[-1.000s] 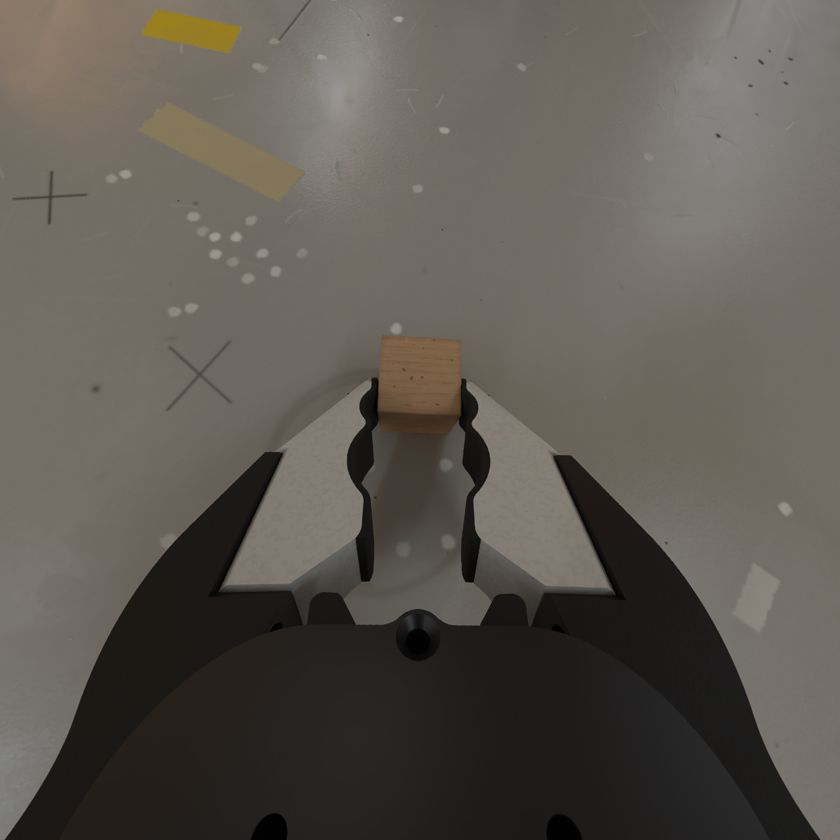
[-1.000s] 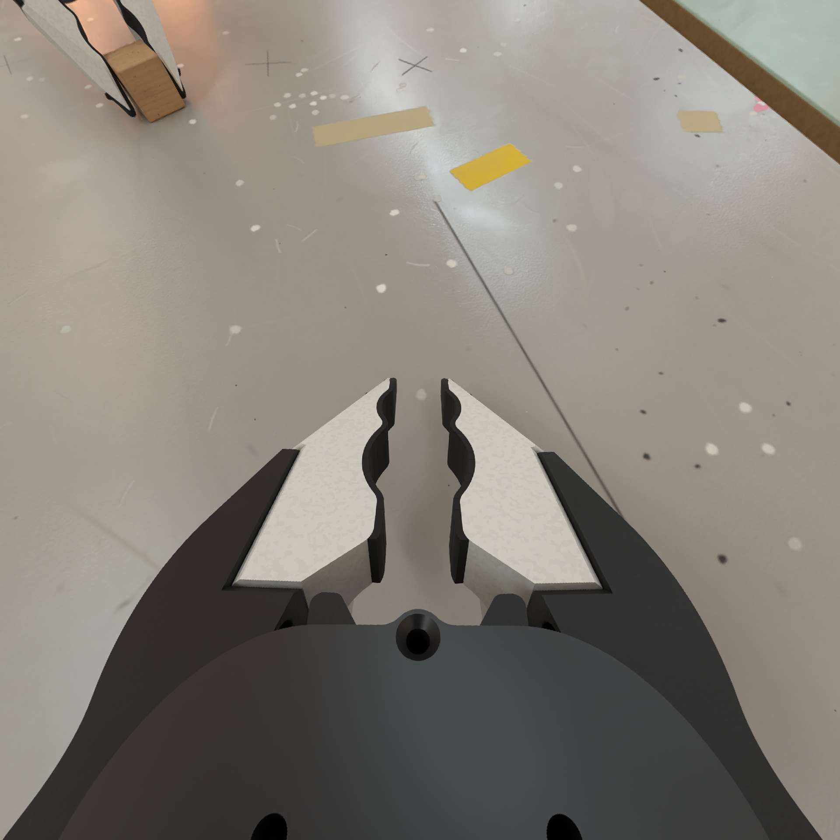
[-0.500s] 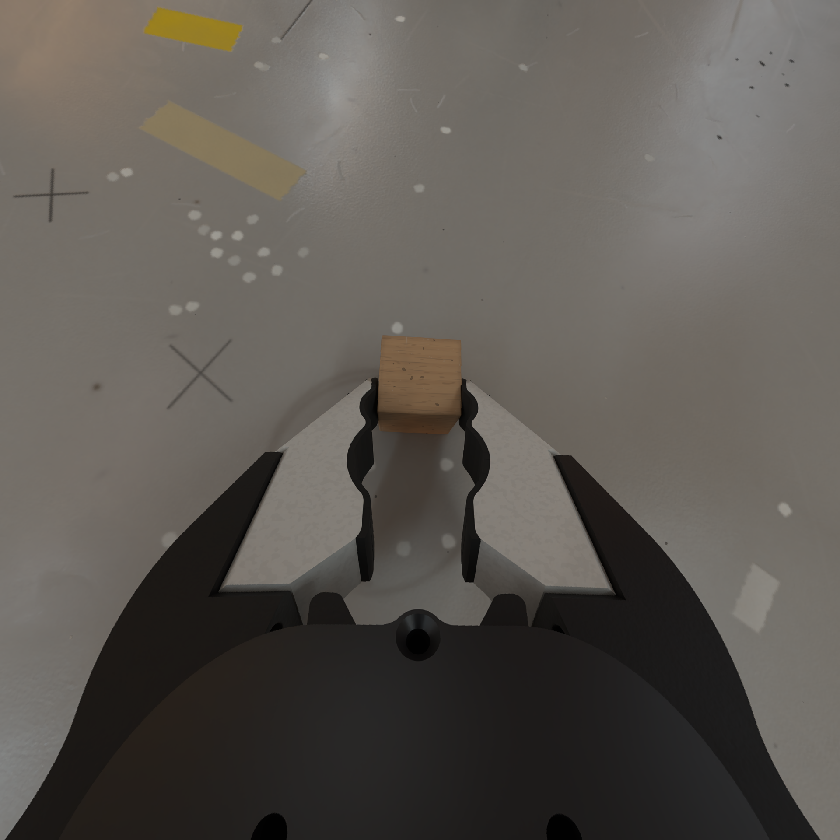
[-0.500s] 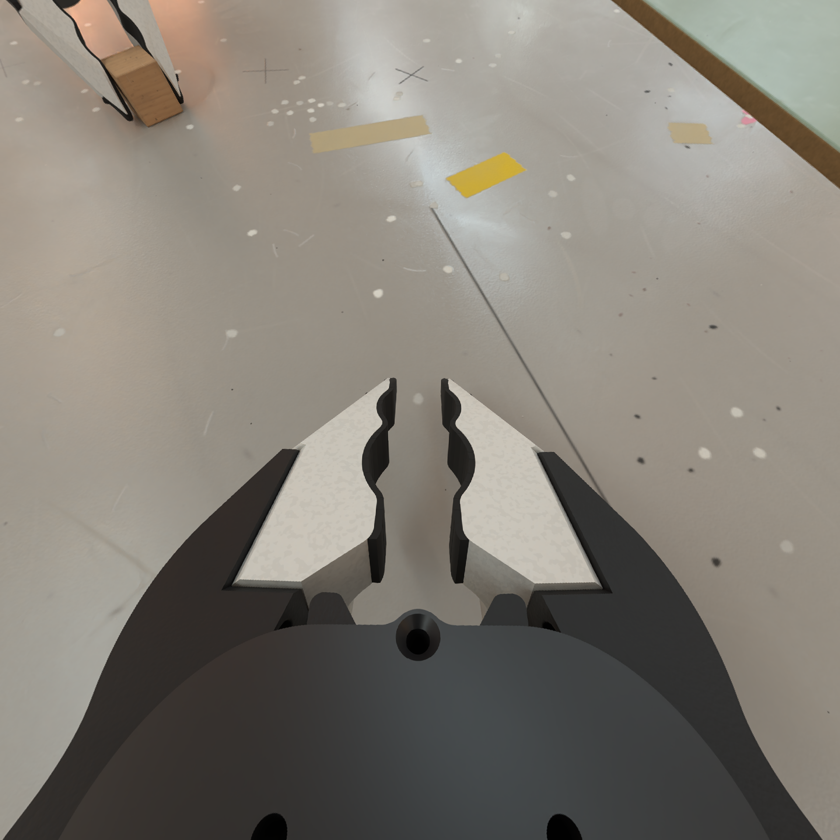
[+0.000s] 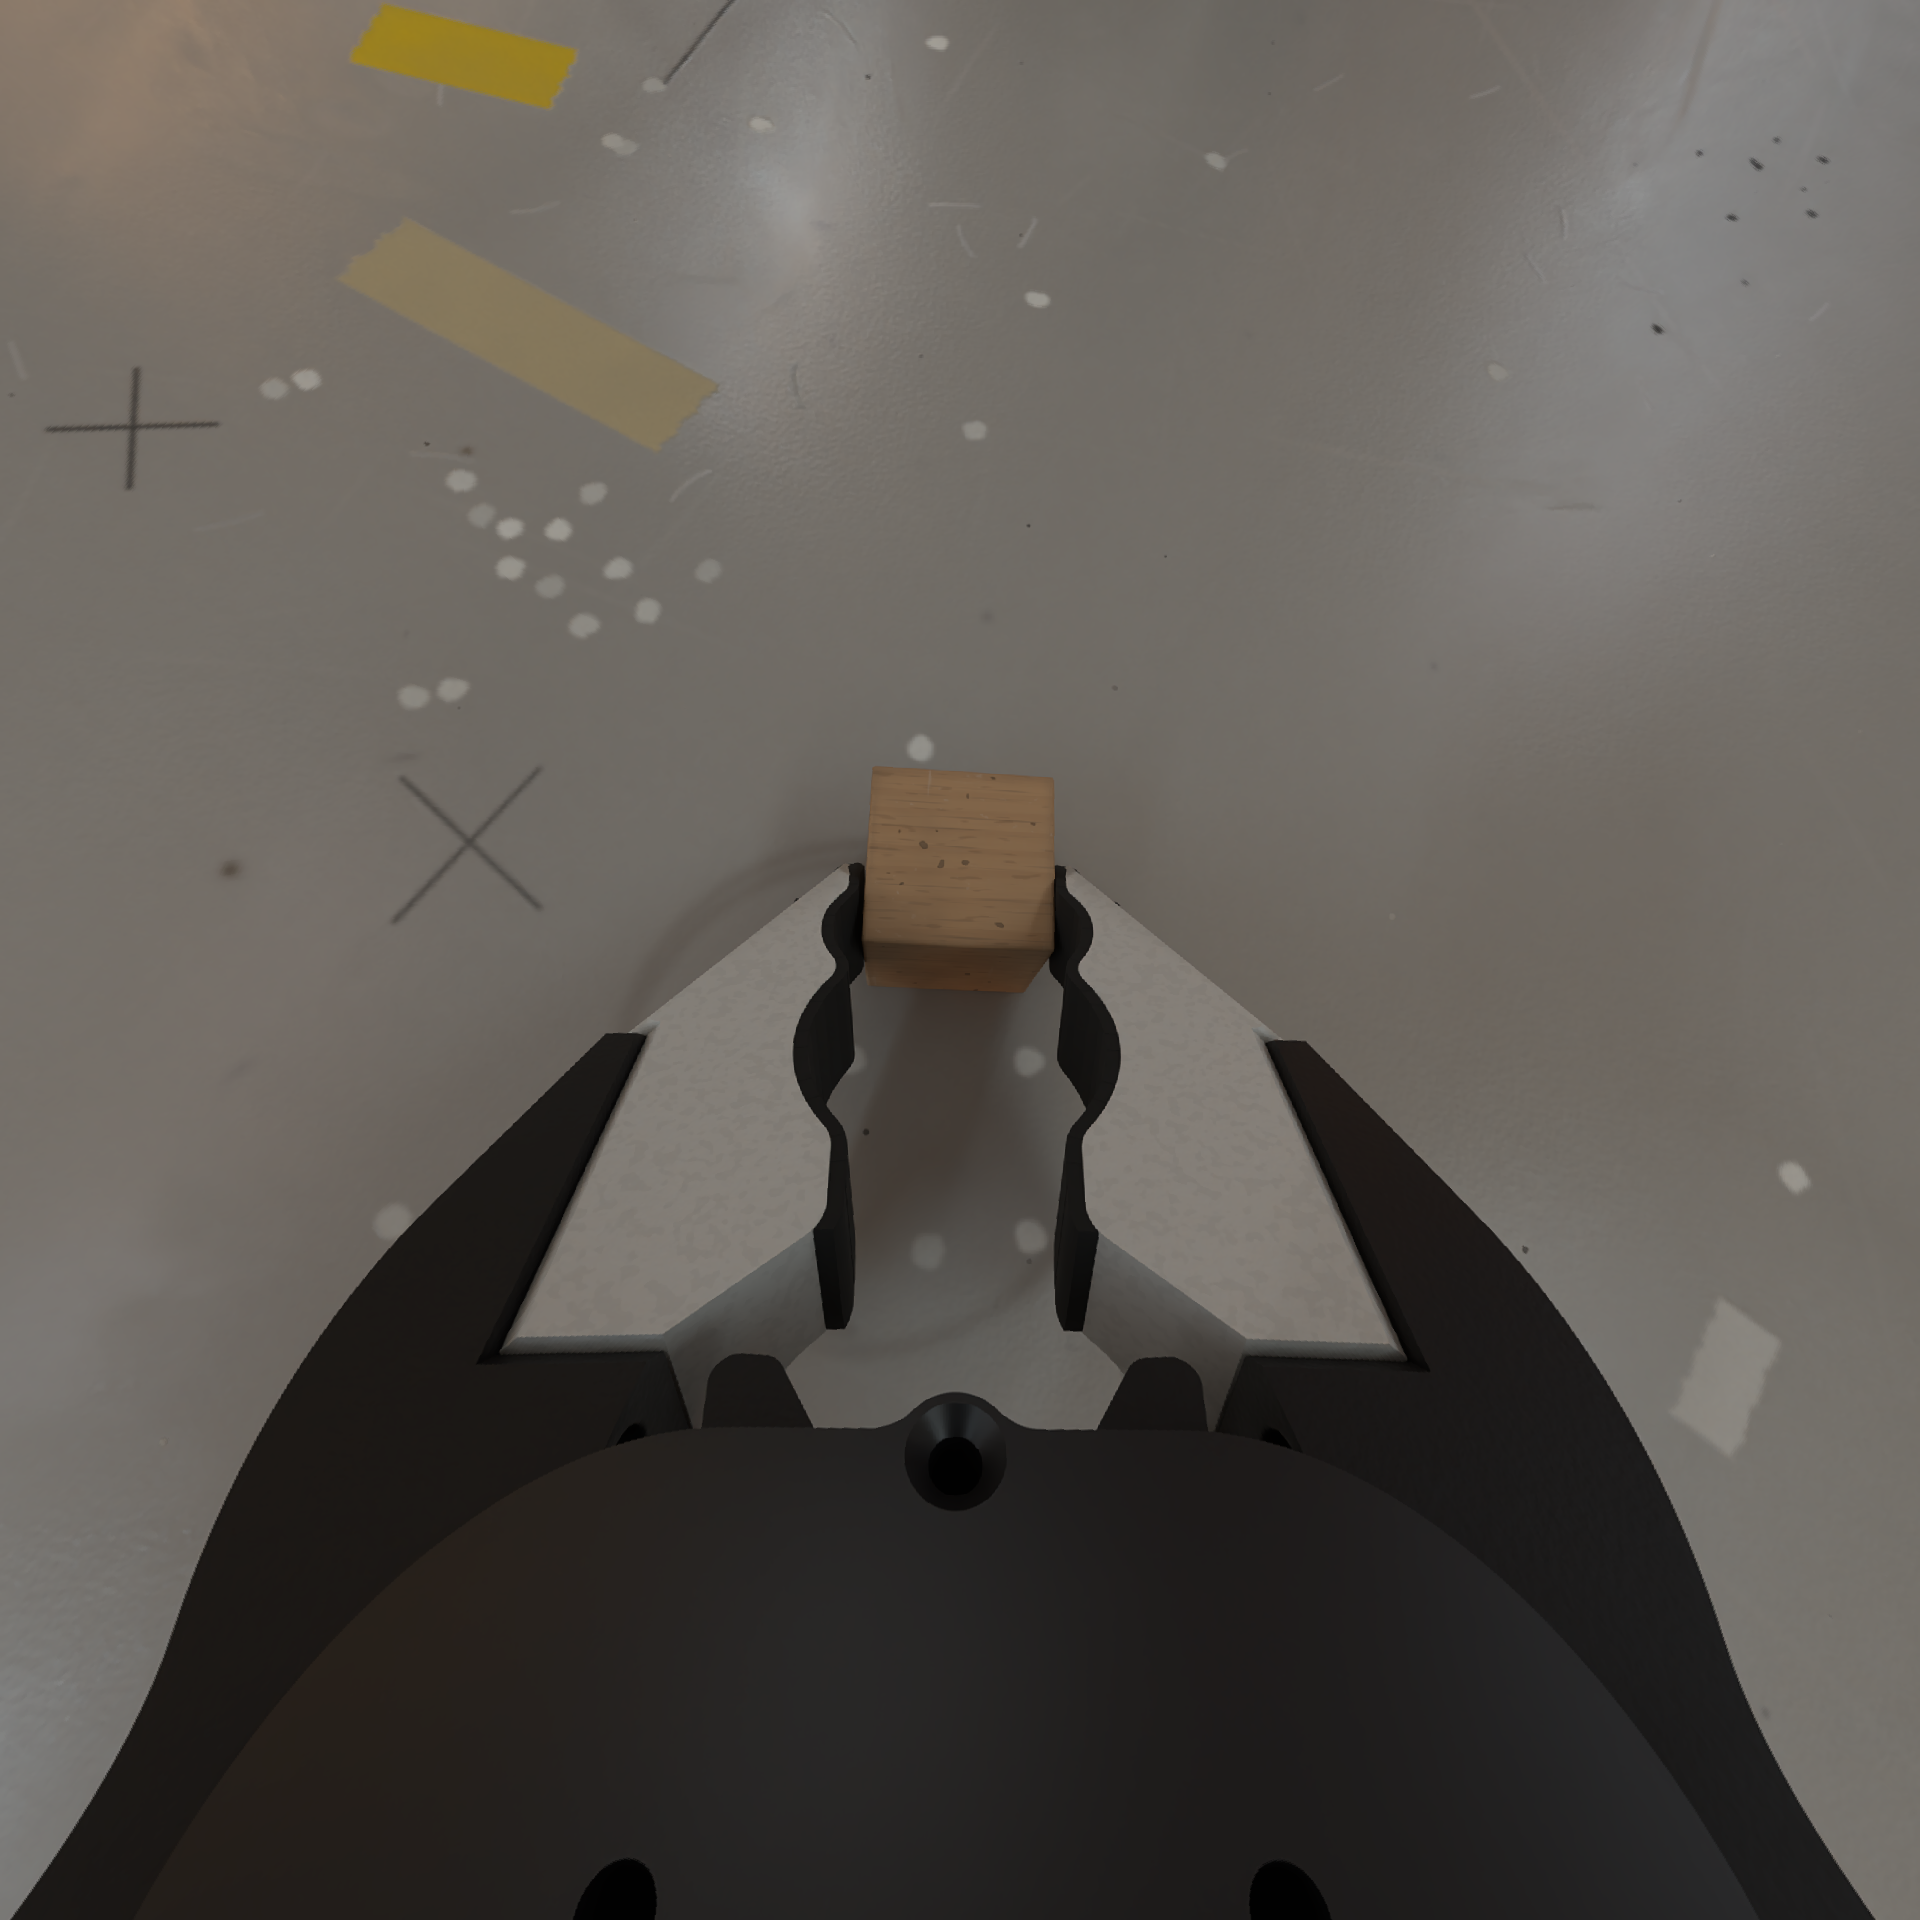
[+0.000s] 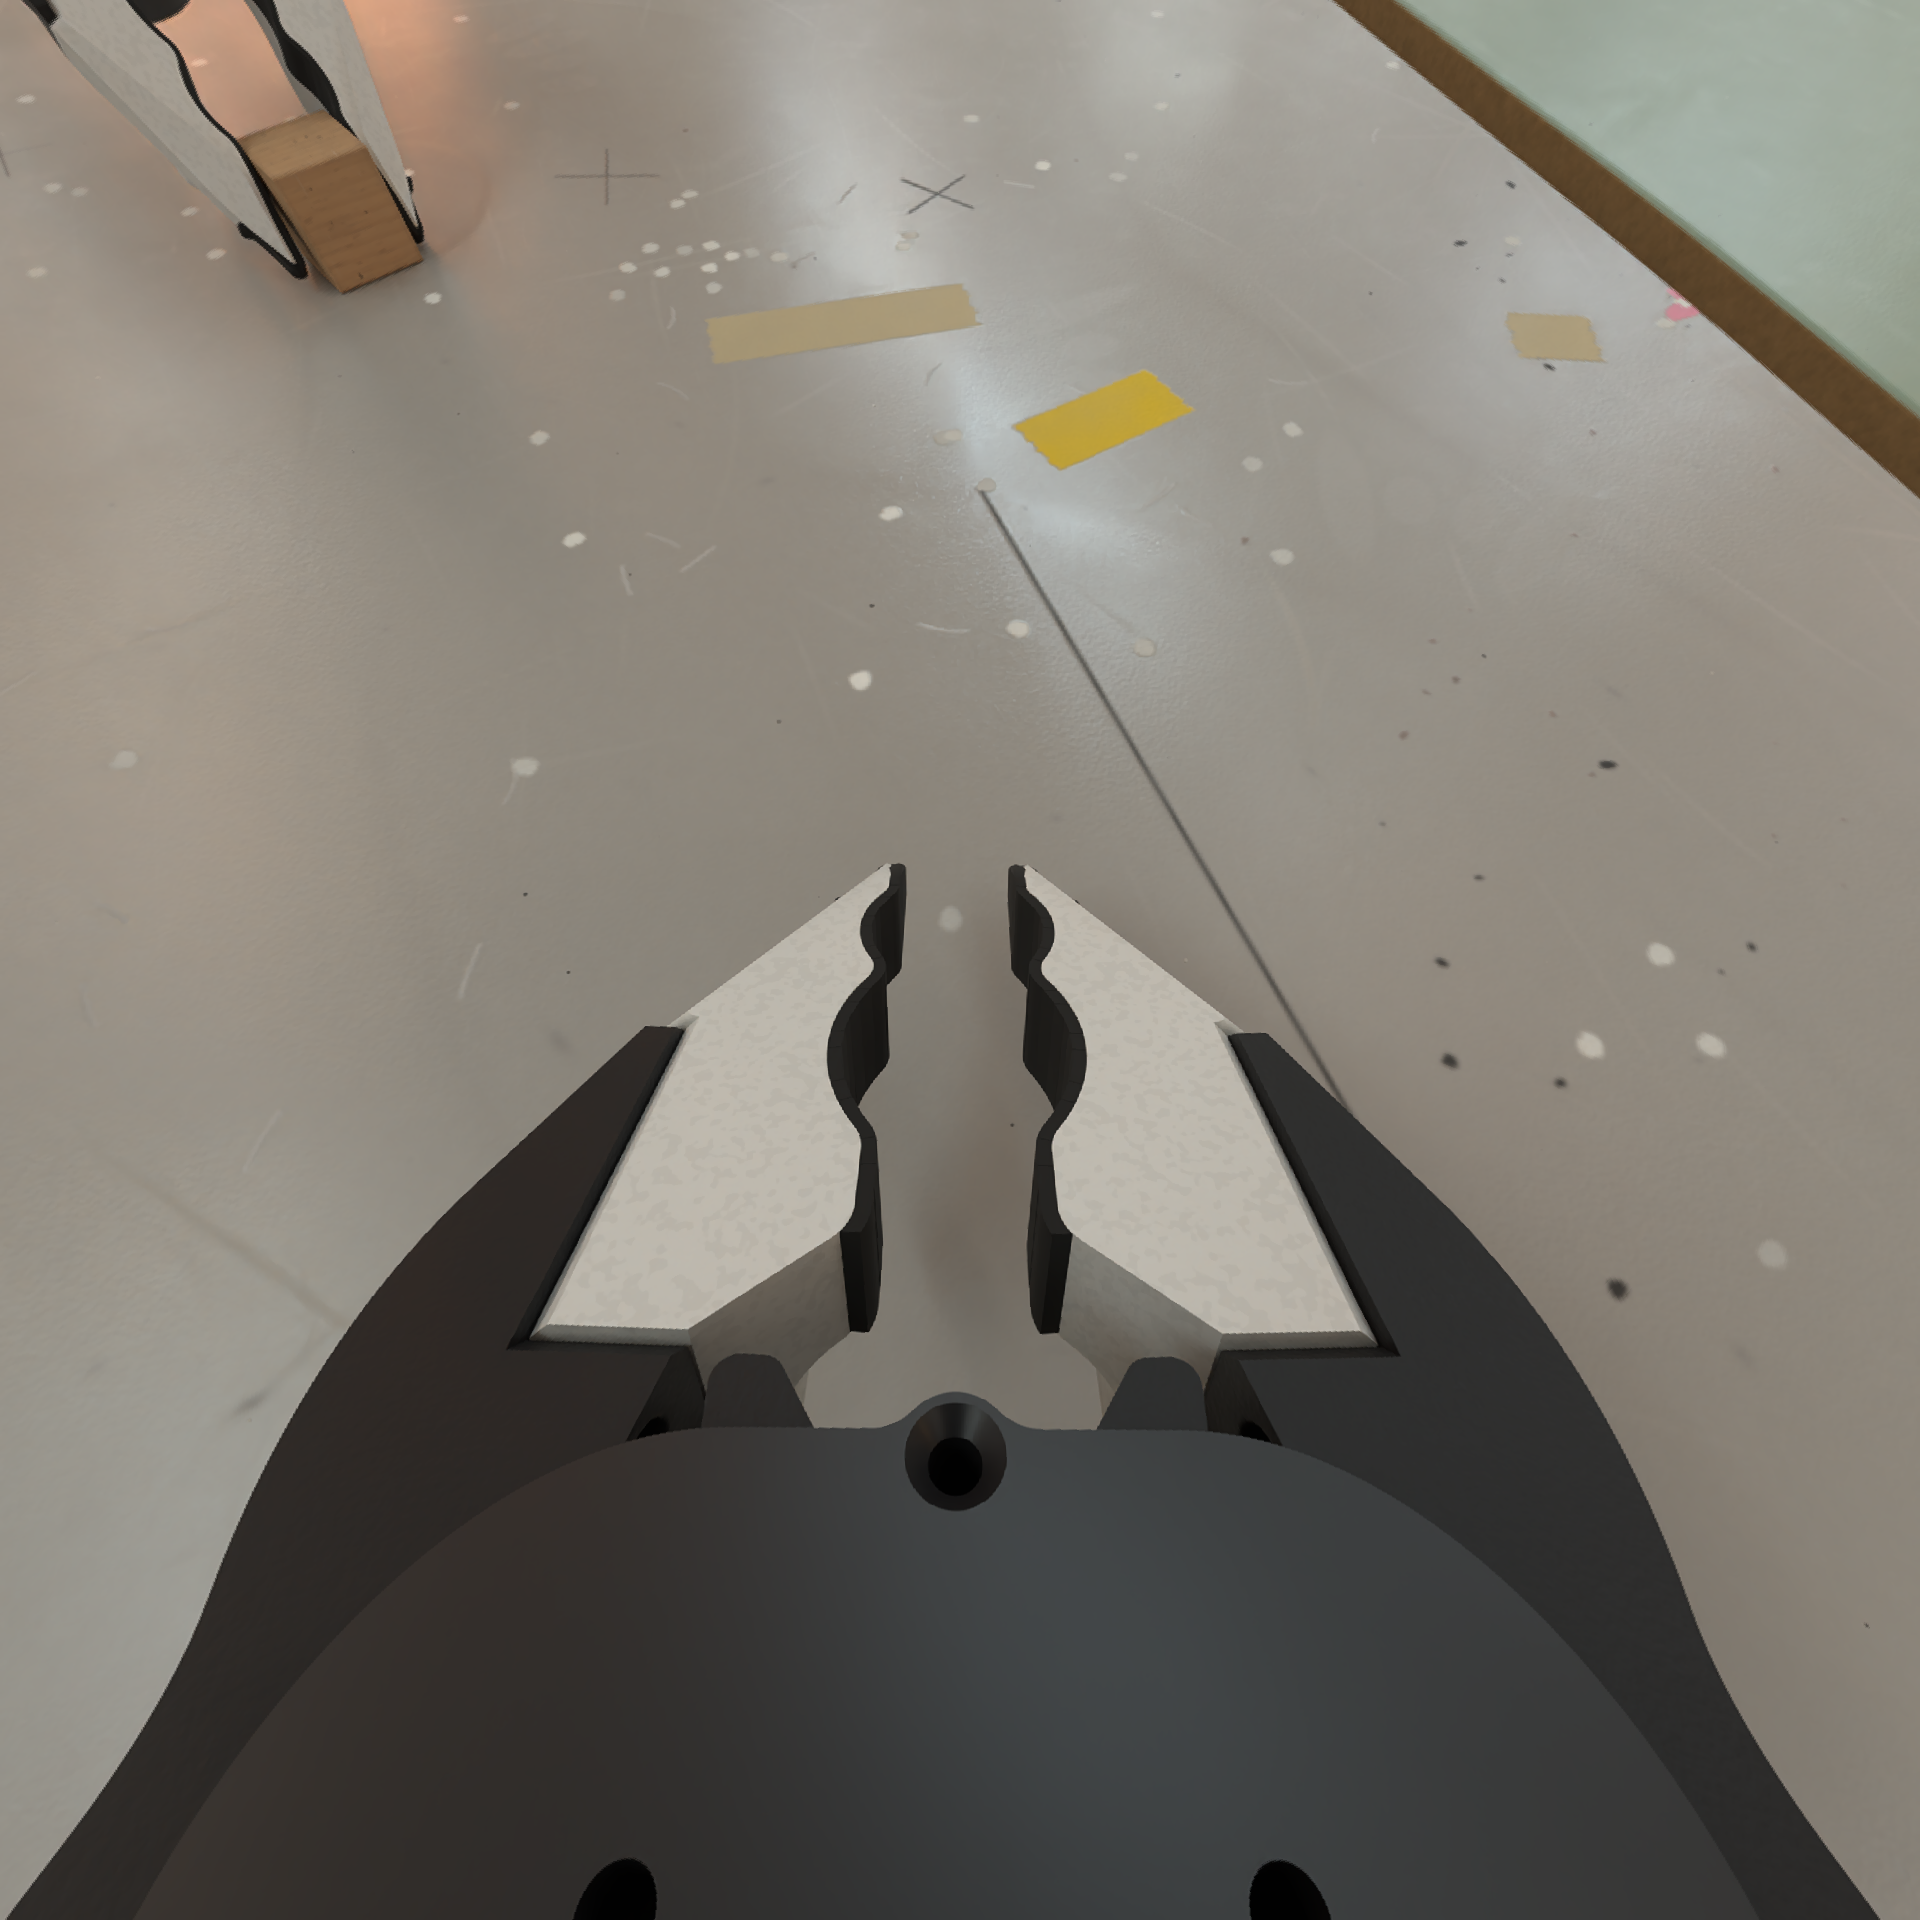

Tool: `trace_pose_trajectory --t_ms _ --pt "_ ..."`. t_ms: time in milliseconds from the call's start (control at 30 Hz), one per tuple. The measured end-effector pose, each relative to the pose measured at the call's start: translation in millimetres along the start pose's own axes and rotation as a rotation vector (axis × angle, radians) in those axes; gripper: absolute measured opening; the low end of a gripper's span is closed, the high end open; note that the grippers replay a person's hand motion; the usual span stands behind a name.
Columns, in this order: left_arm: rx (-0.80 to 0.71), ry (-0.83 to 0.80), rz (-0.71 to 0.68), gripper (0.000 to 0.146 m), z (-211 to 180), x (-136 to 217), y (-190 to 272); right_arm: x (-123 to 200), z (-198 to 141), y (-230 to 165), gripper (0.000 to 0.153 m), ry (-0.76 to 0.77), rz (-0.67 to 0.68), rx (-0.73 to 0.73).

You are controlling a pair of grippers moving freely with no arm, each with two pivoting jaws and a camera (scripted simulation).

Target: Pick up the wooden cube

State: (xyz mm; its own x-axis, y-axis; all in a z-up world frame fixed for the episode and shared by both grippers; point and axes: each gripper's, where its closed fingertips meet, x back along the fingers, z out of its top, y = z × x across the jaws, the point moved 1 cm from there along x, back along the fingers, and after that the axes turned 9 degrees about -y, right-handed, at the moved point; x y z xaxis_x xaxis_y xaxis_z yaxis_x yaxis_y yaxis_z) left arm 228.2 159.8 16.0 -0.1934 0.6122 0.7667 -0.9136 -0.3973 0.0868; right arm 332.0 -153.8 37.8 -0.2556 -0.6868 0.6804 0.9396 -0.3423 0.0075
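The wooden cube [image 5: 956, 868] is a small light-brown block held between the tips of my left gripper [image 5: 956, 883], which is shut on its two sides. The cube sits low over the grey table [image 5: 1351, 623]; I cannot tell whether it touches it. In the right wrist view the cube [image 6: 327, 197] and the left gripper's white fingers [image 6: 208, 135] show at the far upper left. My right gripper [image 6: 956, 883] is empty, its jaws a narrow gap apart, far from the cube.
A tan tape strip [image 6: 842, 322] and a yellow tape piece [image 6: 1101, 416] lie on the table, with pencil crosses [image 5: 470, 844] nearby. A thin line [image 6: 1143, 779] runs along the surface. The table's brown edge [image 6: 1662, 239] crosses the upper right.
The left gripper stays shut on the cube; the table marks drift only slightly in its view. The right gripper's view has shifted, and the cube and left gripper now sit a little lower in it.
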Motion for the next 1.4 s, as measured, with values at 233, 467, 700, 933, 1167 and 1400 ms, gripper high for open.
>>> trace_pose_trajectory --t_ms 233,467,700,933,1167,1400 --pt "-0.017 -0.008 0.076 0.034 1 -1 -3 2 1 -2 0.020 0.012 -0.011 0.022" --pt "-0.028 -0.011 0.140 0.034 6 -3 -9 4 2 -3 0.020 0.030 -0.020 0.038" --pt "-0.060 0.045 0.167 0.034 22 6 -11 7 3 -4 0.020 0.047 -0.021 0.043" --pt "-0.136 0.118 0.243 0.034 62 27 -24 9 4 -4 0.020 0.065 -0.014 0.041" --pt "-0.136 -0.019 0.262 0.034 55 11 -48 11 5 -3 0.020 0.076 -0.018 0.042" --pt "-0.114 -0.013 0.094 0.034 38 -15 -37 10 5 -1 0.020 0.071 -0.011 0.031"
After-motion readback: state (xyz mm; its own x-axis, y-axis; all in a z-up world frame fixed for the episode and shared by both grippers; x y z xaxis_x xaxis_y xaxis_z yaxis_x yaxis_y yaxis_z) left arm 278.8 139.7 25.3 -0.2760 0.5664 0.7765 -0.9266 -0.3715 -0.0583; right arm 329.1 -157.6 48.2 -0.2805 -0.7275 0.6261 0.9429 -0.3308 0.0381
